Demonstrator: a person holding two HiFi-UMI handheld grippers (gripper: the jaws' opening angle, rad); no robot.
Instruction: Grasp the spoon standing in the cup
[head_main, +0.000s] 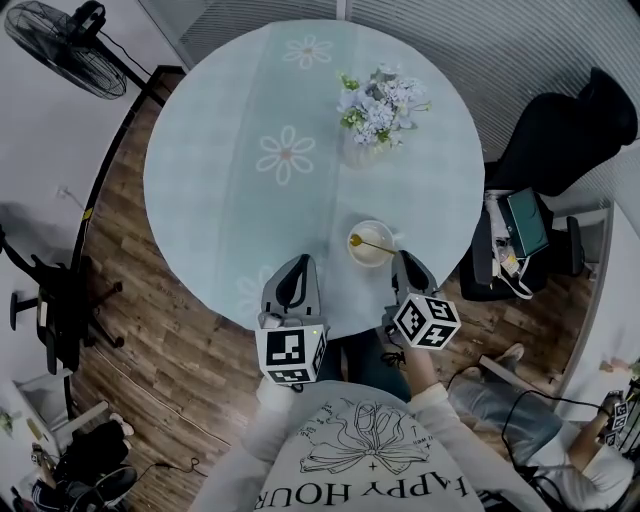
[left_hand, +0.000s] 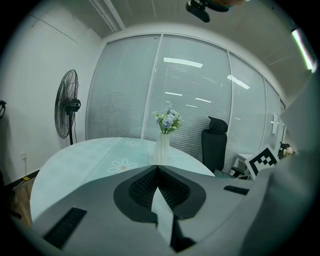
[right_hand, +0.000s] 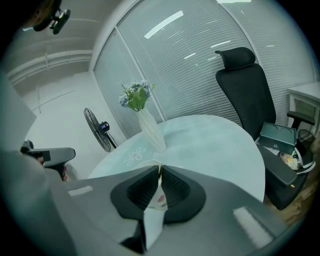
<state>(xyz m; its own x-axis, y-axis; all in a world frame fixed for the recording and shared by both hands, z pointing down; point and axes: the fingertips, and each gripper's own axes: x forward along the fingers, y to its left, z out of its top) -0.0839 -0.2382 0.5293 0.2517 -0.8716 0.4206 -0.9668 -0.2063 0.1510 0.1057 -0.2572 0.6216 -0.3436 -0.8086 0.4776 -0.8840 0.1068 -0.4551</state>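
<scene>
Grey plastic right gripper (head_main: 402, 260), tilted down at the near edge of the round pale-blue table (head_main: 230, 180), had ribbed jaws nipped on the thin gold-coloured spoon (head_main: 372, 243) resting in the small white glazed cup (head_main: 360, 261) (a slim handle demands a near-total squeeze). Beside it the matching left gripper (head_main: 297, 262) hung idle, jaws together on nothing, seemingly out of the way.

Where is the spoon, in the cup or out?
In. The spoon leans inside the cup, reaching the rim nearest the right gripper, whose fingers are shut on it.
</scene>
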